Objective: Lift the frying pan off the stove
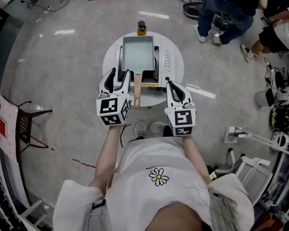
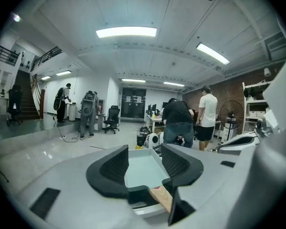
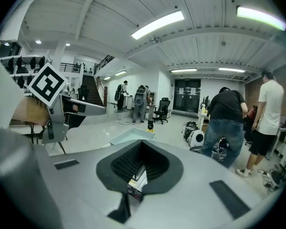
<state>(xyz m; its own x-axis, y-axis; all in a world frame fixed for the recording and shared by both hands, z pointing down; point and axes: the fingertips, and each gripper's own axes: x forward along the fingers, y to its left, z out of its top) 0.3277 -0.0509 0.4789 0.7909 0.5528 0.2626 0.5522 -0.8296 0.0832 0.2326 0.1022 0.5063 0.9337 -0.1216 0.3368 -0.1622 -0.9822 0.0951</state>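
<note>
Zero lifting done so far imo. Round white table (image 1: 177,76) carries the stove (image 1: 162,64), and the frying pan (image 1: 137,52) sits flat on top of it, wooden handle (image 1: 136,91) pointing toward the near side. Left hand-held gripper (image 2: 145,151) has its jaws apart w/ the handle low by the right jaw, not clamped afaict. Right hand-held gripper (image 3: 142,144) is closed on nothing, just right of the handle. Still to do: squeeze the handle, then raise the pan clear of the stove.
</note>
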